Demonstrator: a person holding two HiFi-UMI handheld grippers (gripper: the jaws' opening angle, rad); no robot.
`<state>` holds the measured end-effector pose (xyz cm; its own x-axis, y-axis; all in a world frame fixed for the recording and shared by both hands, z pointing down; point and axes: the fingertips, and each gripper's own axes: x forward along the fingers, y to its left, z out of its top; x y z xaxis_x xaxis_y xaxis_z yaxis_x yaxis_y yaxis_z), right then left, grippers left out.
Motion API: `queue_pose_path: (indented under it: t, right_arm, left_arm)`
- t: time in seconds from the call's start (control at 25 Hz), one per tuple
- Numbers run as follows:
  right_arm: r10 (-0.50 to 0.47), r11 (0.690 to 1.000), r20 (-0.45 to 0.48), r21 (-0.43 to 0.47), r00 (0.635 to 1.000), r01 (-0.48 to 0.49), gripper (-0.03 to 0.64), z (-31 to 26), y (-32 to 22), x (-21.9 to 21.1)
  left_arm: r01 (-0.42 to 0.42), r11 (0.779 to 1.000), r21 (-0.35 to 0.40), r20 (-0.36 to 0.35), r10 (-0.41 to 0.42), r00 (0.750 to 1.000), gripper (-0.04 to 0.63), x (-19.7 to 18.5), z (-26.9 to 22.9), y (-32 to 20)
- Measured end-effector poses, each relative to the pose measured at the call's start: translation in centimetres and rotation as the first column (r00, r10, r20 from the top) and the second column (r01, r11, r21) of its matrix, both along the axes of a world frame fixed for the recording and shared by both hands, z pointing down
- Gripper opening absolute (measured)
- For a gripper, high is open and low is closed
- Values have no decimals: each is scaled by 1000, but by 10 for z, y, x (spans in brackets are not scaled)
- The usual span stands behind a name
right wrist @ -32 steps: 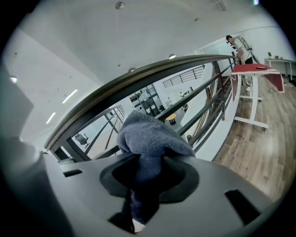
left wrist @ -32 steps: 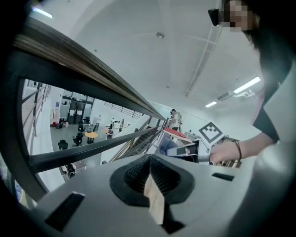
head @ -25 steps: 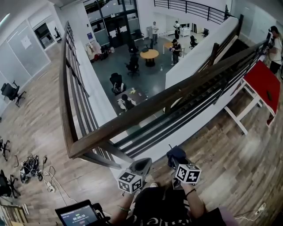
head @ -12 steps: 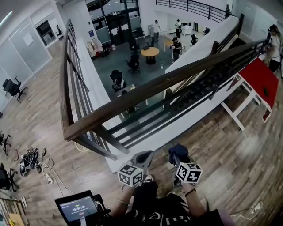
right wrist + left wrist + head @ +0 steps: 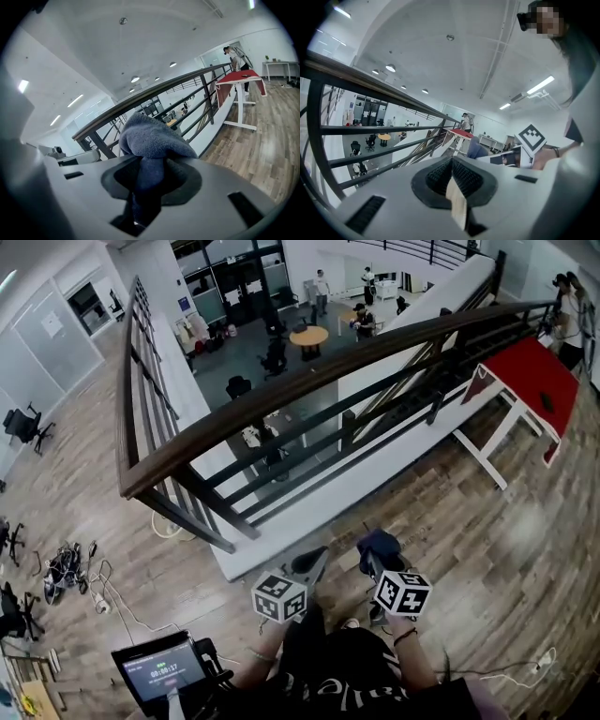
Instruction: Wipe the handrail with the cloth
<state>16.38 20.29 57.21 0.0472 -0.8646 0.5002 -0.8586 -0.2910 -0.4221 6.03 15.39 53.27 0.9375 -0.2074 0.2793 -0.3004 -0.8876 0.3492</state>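
Mezzanine, handrail (image 5: 309, 381) crossed upper frame | right claw (image 5: 149, 171) clamped blue cloth (image 5: 150, 136), apart from handrail | left claw (image 5: 452, 174) pinched together, empty | advice: lay cloth flat on top, stroke lengthwise

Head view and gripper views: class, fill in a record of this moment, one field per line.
cloth: blue-grey, bunched
handrail: dark wood, runs across the head view
left gripper: jaws together, holding nothing
right gripper: shut on the cloth
contact: cloth apart from handrail
table: red top, white legs, beside the railing
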Motion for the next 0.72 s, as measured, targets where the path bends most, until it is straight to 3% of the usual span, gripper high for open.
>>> queue_pose_path:
  t: [0.28,0.72]
  right_arm:
    - [-32,999,-45,-26,998,31,103,6,58,15]
    - [-54,999,-85,-7,995,54,103,-8,79,22]
  left_arm:
    - [-30,999,13,0,30,1000,2,23,5,59]
    - [-51,998,28,-13,51,999,2,39,0,85]
